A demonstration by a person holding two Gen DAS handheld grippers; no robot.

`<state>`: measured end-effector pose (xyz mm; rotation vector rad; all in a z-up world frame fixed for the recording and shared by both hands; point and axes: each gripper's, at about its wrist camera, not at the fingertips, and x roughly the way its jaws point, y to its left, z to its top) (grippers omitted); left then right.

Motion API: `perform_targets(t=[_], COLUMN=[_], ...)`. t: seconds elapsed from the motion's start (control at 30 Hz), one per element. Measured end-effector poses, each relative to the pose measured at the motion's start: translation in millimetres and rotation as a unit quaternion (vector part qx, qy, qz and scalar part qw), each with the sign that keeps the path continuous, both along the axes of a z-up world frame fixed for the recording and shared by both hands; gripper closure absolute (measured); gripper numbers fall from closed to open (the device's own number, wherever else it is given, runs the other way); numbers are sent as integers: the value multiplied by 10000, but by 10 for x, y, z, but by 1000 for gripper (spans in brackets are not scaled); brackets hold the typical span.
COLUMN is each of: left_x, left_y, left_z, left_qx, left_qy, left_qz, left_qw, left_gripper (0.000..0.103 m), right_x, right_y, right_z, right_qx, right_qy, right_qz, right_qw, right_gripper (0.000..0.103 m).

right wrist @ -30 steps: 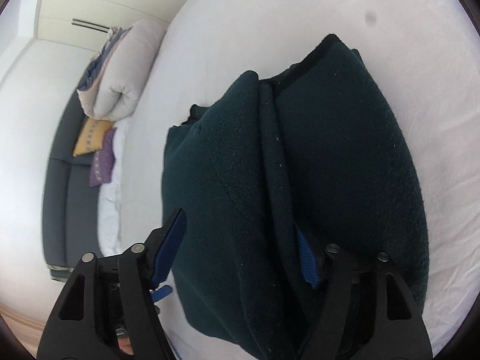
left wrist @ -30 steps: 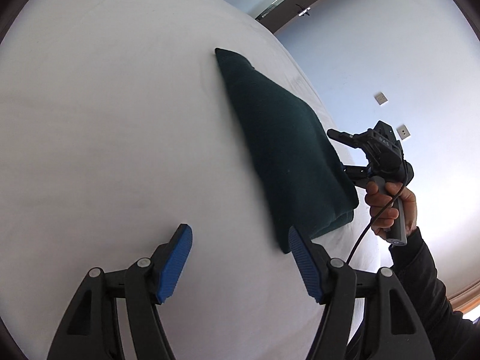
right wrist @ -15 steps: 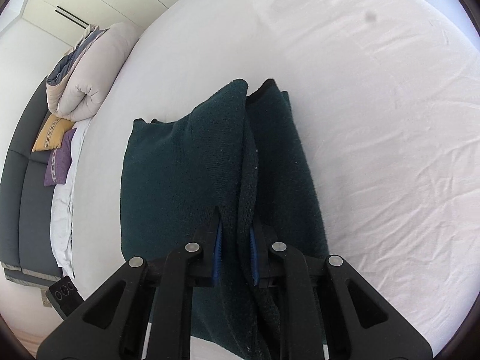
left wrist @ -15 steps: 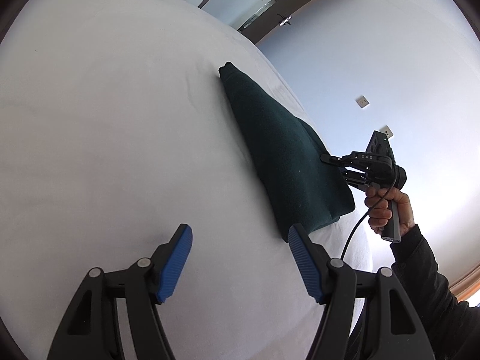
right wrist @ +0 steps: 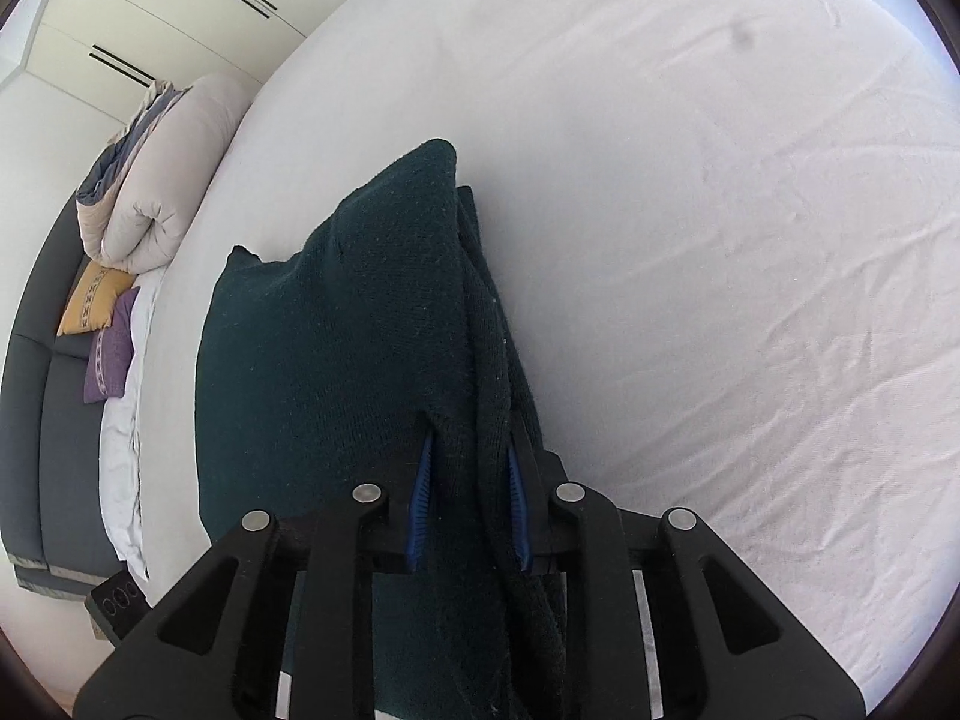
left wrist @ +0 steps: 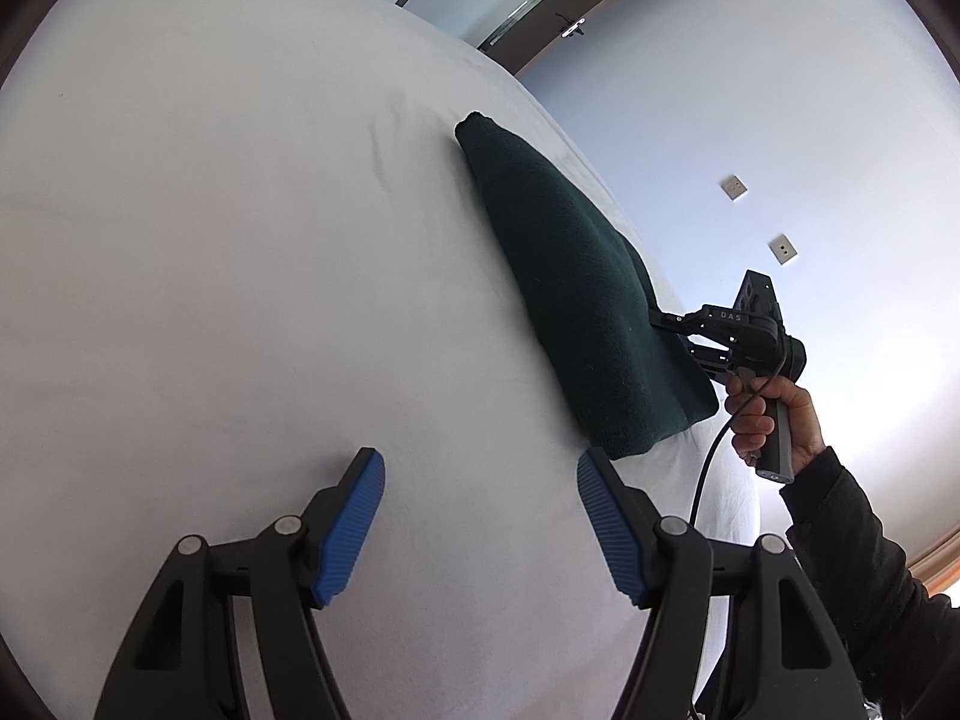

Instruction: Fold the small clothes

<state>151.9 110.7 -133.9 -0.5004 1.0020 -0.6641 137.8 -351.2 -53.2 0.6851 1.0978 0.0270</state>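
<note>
A folded dark green knit garment [left wrist: 570,282] lies on the white bed [left wrist: 210,240] near its right edge. It also fills the lower middle of the right wrist view [right wrist: 360,348]. My right gripper [right wrist: 468,480] is shut on the garment's near edge, with thick folds pinched between its blue pads [right wrist: 420,498]. In the left wrist view the right gripper [left wrist: 657,324] grips the garment's side. My left gripper [left wrist: 477,516] is open and empty above bare sheet, to the left of the garment's near corner.
A rolled beige duvet [right wrist: 162,180] and yellow and purple cushions [right wrist: 102,324] lie on a dark sofa [right wrist: 30,420] beyond the bed. A wall with sockets [left wrist: 783,249] stands past the bed's right edge. White wrinkled sheet [right wrist: 750,300] spreads around the garment.
My right gripper closed on the garment's edge and drew back, lifting the fold slightly. My left gripper stayed open while its view pulled away from the garment.
</note>
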Motion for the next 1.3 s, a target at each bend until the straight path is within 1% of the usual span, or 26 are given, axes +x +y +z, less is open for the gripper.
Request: perform_targets(t=[0.07,0.1,0.13,0.17,0.2,0.27,0.3,0.33,0.37,0.5,0.57,0.63,0.67,0.7,0.8,0.83,0.87,0.9,0.93,0.97,1.0,1.03,1.1,1.17,1.23,1.3], left_x=[23,33,47,53,59,78,90,100,129,353,563,788,907,1029,1307,1377,1414,1450,1453,1448,1442,1442,1463,1483,1468,1416], left_y=[40,66,15,41,43,61,66,59,33,-211,-472,-755,-916,-1077,-1388,-1450,-1479,-1515,-1535,-1565,-1614,-1665,-1755,-1849,-1938,-2035], left_z=[12,15,60,62,86,134,162,186,213,365,462,543,561,547,376,278,175,88,63,69,83,92,109,149,197,266], left_qx=[0,10,30,44,51,47,47,65,77,-103,-163,-198,-116,29,337,439,479,458,473,564,697,774,1010,1243,1537,1892], left_qy=[-10,-28,-51,-82,-115,-195,-251,-287,-288,-142,-50,54,107,223,580,762,968,1134,1112,1054,1021,1019,1086,1074,951,727], left_qz=[62,98,141,175,211,291,346,430,525,612,492,406,281,157,103,106,174,239,306,346,353,314,328,316,303,272], left_qw=[10000,9999,9999,9998,9997,9994,9991,9986,9982,9980,9986,9990,9995,9996,9977,9961,9940,9922,9922,9922,9917,9913,9884,9859,9831,9789], left_gripper=[31,30,27,24,22,16,14,10,9,9,7,7,6,6,8,13,21,22,21,23,26,37,40,48,53,57], right_x=[-128,-174,-216,-272,-355,-497,-528,-533,-504,-310,-269,-226,-196,-162,-131,-50,-45,-39,-16,-10,-5,66,135,193,193,132], right_y=[-54,-88,-106,-128,-175,-265,-296,-322,-320,-212,-269,-316,-311,-302,-348,-283,-290,-295,-282,-288,-296,-222,-146,-25,83,218], right_z=[30,66,95,155,238,386,430,445,436,236,98,2,-27,-52,-103,-149,-152,-153,-164,-167,-179,-225,-270,-278,-203,-73], right_qx=[130,137,82,-25,-107,-46,11,75,144,407,660,948,1045,1149,1604,1667,1689,1691,1639,1543,1456,1392,1339,1058,547,-183], right_qy=[-33,-14,-3,-78,-260,-587,-645,-654,-634,-322,-194,-259,-279,-296,-305,-301,-300,-286,-256,-203,-145,-97,-95,-100,-86,-87], right_qz=[-53,-124,-227,-360,-479,-494,-452,-380,-270,165,134,81,109,135,285,336,393,453,505,541,582,617,671,709,763,883], right_qw=[9999,9998,9997,9993,9985,9970,9969,9971,9975,9985,9975,9951,9941,9928,9862,9850,9844,9841,9849,9863,9875,9883,9887,9918,9956,9959], right_gripper=[78,73,57,49,40,37,34,33,33,33,33,33,33,33,33,33,34,36,43,48,60,70,73,77,79,81])
